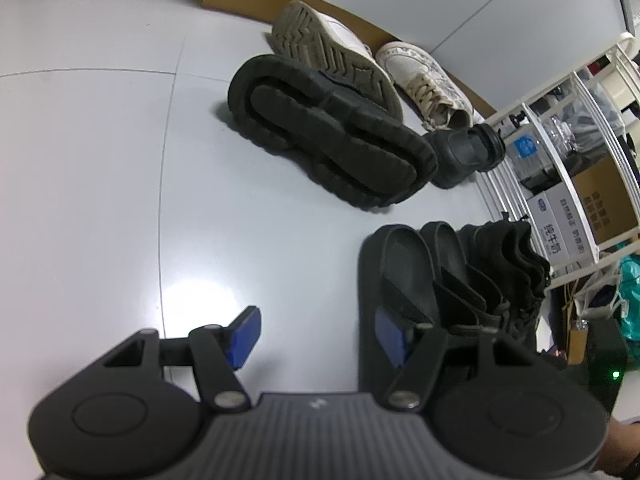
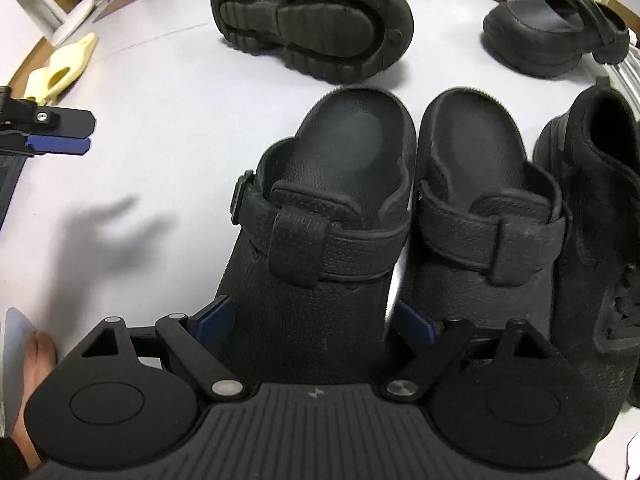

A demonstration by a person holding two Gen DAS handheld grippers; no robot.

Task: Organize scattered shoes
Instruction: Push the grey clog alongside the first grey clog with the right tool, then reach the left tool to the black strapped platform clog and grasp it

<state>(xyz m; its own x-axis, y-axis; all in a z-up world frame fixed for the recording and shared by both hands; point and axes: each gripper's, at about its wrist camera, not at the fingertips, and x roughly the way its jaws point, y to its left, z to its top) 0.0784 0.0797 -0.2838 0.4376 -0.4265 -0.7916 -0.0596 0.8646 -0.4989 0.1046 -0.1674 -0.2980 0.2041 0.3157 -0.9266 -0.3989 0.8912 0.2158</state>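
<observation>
Two black strap sandals stand side by side on the pale floor, a black sneaker [image 2: 592, 240] on their right. My right gripper [image 2: 316, 320] straddles the toe end of the left sandal [image 2: 320, 208]; its blue pads sit at the sole's sides and the jaws stand wide, open. The right sandal [image 2: 480, 200] is free. My left gripper [image 1: 316, 336] hovers open over bare floor left of the same pair [image 1: 400, 268], nothing between its pads. Beyond, a chunky black clog [image 1: 328, 132] lies sole up, its mate [image 1: 464, 152] upright.
Two white sneakers lie by the wall, one sole up [image 1: 332, 52], one upright [image 1: 428, 80]. A white wire rack [image 1: 560, 140] with boxes stands right of the shoes. Pale yellow slippers [image 2: 60, 72] lie far left. A hand [image 2: 36, 356] shows beside my right gripper.
</observation>
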